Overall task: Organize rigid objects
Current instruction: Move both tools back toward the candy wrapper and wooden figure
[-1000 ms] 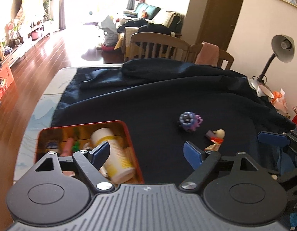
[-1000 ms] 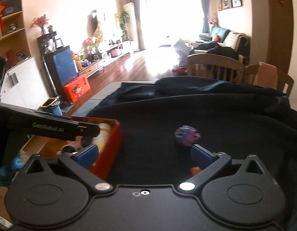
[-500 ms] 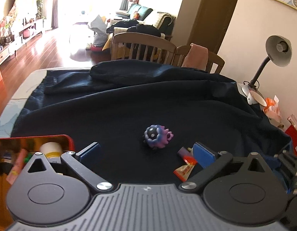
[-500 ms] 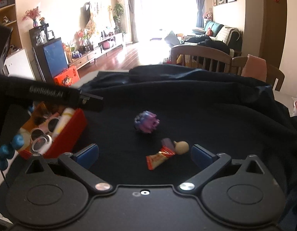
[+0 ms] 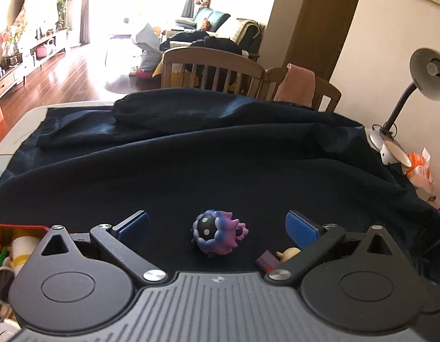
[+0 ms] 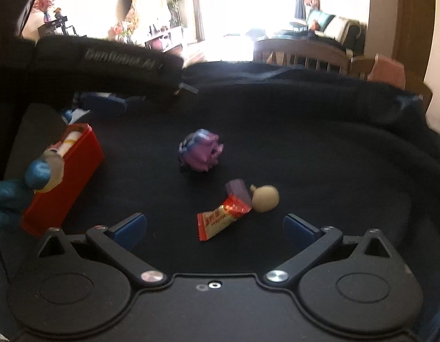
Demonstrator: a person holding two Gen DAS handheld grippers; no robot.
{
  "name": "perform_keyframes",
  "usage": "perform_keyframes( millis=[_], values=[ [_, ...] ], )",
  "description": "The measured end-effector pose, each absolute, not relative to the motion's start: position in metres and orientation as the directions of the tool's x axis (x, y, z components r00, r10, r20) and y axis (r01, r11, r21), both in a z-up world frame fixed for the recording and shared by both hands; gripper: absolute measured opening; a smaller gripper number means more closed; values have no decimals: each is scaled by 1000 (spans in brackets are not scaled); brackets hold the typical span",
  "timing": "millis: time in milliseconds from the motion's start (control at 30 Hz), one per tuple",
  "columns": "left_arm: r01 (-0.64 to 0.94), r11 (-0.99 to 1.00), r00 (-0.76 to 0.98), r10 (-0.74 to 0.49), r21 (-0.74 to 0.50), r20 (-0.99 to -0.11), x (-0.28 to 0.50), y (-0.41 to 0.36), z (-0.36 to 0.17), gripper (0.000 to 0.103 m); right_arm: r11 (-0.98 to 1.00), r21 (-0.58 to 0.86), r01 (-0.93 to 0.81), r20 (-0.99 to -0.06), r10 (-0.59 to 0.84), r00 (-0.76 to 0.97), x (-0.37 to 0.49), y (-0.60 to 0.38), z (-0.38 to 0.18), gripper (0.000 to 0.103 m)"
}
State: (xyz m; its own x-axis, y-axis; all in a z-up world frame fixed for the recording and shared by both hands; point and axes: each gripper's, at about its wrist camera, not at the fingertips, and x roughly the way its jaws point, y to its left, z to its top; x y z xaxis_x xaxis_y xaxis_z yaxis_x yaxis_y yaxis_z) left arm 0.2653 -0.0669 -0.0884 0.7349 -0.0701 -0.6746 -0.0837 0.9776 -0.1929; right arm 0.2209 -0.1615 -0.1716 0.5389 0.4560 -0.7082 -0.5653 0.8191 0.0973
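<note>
A purple and blue spiky toy (image 5: 217,234) lies on the dark cloth, right between the fingers of my open, empty left gripper (image 5: 217,226). It also shows in the right wrist view (image 6: 200,154). A small figure with a beige round head (image 6: 265,198), a purple block and a red-orange wrapper (image 6: 220,221) lies just ahead of my open, empty right gripper (image 6: 214,228). The figure peeks out by my left gripper's right finger (image 5: 287,254). A red box (image 6: 69,176) holding a white bottle and other items sits at the left.
The dark cloth (image 5: 220,165) covers the table and is bunched at the far edge. Wooden chairs (image 5: 211,71) stand behind the table. A desk lamp (image 5: 419,85) and an orange packet stand at the right. The left gripper's body (image 6: 106,65) crosses the right wrist view.
My left gripper has moved right, away from the red box, and now frames the purple toy. My right gripper has drawn back and turned, bringing the figure and wrapper into full view.
</note>
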Motion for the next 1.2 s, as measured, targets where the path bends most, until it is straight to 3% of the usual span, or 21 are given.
perform_keyframes(
  millis=[433,633,833,933,1000,1133,1200],
  values=[
    [-68,991,694,-33,-111,-719,302,-79,-125,103,839,169,-518,-774,438,458,250,-147,-201,94],
    [-74,996,680,14,-50,-733,310,-86,-135,103,844,168,-510,-762,439,476,254,-147,-201,91],
    [-106,993,649,32,-49,-760,319,-84,-145,103,846,136,-515,-756,425,498,250,-146,-199,75],
    [-85,996,641,27,-36,-767,320,-87,-148,102,854,130,-503,-753,415,511,248,-148,-197,63],
    [-75,997,641,25,-30,-767,319,-89,-149,98,860,129,-494,-752,409,516,249,-149,-196,50],
    [-47,998,624,6,-30,-782,320,-93,-152,71,869,129,-478,-754,399,522,248,-150,-195,39],
    [-34,999,621,-6,-34,-784,319,-94,-153,65,870,135,-474,-755,400,520,246,-152,-194,32]
  ],
)
